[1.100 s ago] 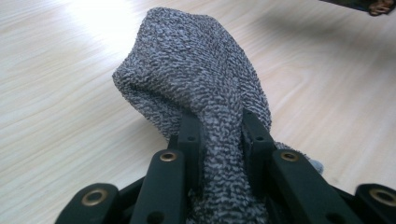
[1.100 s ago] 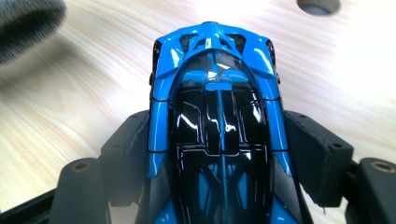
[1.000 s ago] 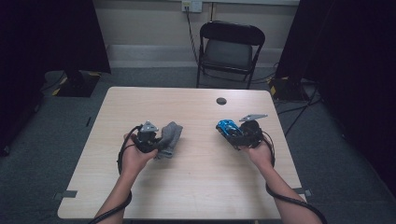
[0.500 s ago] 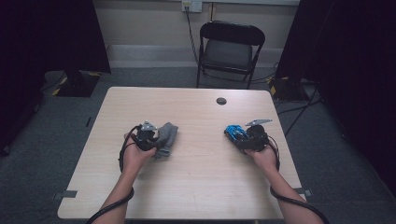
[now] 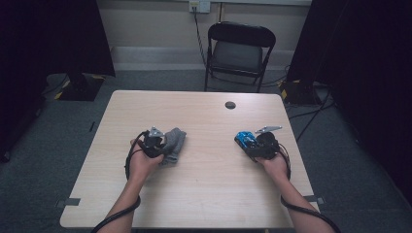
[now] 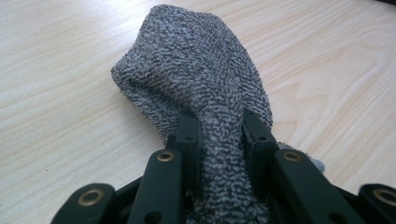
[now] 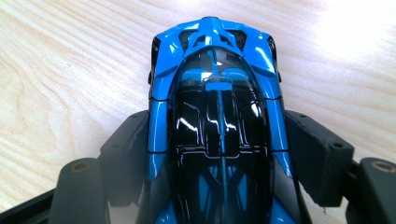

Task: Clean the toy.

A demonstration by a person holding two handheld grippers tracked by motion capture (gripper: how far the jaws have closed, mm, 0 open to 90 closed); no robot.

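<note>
Right gripper (image 5: 250, 144) shifted rightward, clamping glossy blue-black toy car (image 7: 217, 116) — left gripper (image 5: 163, 144) pinching grey knitted cloth (image 6: 196, 79)

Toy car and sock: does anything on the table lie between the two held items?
Nothing visible does. The left gripper pinches the grey sock, the right gripper clamps the blue toy car; bare table lies between them.

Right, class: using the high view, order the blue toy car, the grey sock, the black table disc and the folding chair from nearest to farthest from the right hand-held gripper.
1. Blue toy car: in its jaws.
2. Black table disc: ahead, near the table's far edge.
3. Grey sock: across, at the left.
4. Folding chair: beyond the table.
</note>
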